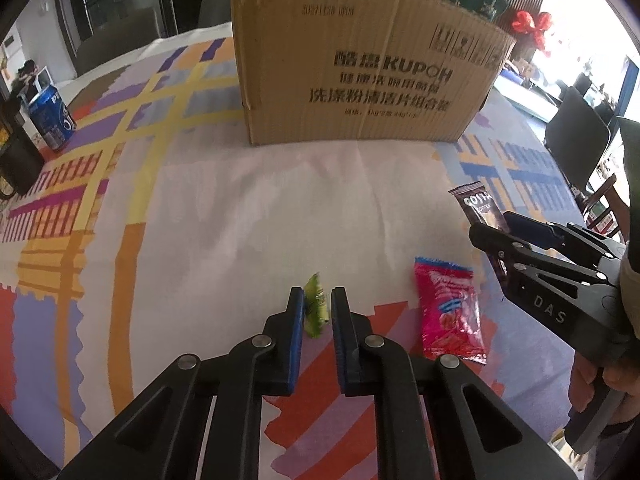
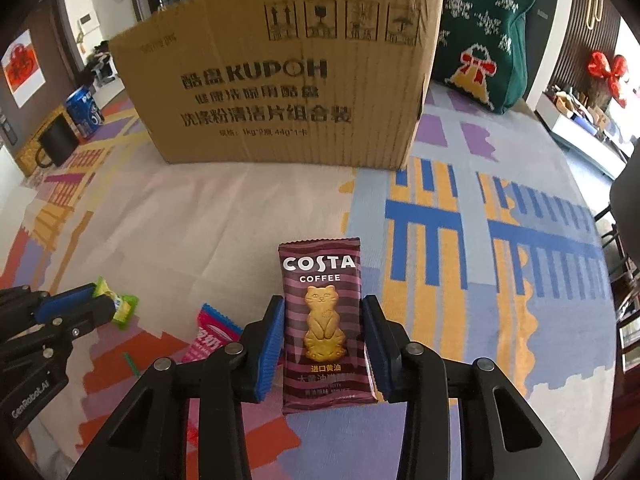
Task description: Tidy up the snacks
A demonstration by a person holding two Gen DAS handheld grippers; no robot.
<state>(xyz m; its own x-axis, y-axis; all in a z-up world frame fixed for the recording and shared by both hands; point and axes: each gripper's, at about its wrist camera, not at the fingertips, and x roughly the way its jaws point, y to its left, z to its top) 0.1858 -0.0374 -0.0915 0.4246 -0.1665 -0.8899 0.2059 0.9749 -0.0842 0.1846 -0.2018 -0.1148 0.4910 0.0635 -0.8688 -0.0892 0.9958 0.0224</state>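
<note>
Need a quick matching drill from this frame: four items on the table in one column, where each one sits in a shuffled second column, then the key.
Things:
1. green candy
2. Costa biscuit packet
3. pink snack packet
4. Pepsi can

Places:
A. lying loose on the tablecloth between the two grippers
B. between the right gripper pads
C. far left, beside a black mug
D. between the left gripper pads

Pairs: 1-D, 2-B, 3-A, 4-C
</note>
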